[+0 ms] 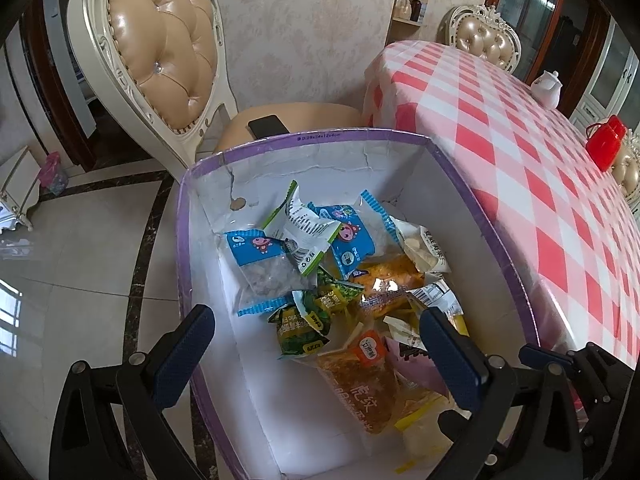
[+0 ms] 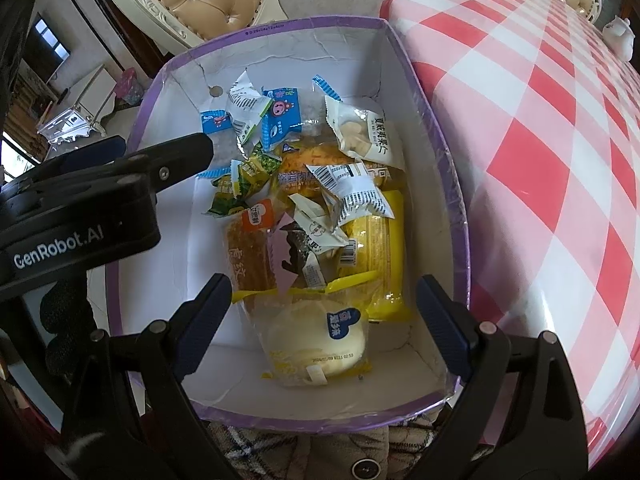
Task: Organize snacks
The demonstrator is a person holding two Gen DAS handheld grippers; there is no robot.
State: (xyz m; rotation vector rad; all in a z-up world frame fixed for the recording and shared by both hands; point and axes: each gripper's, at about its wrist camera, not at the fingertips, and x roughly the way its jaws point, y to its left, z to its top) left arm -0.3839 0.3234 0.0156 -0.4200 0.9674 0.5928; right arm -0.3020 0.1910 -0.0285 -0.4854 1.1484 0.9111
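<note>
Both grippers hang spread and empty over the purple-rimmed box (image 2: pixel 436 132), but the right gripper (image 2: pixel 324 312) is nearer the round bun packet (image 2: pixel 316 344), lying directly beneath its fingers, long axis pointing away.

Both cams sit on a hand-held gripper, fisheye, looking steeply down into the purple-rimmed box (image 1: pixel 400 138) of snack packets (image 1: pixel 344 280), close up. Left view is from the box's left side, w/ floor and chair (image 1: pixel 160 60). Right view is nearer its near end. Shared: box, packets, checkered surface (image 2: pixel 540 140).
</note>
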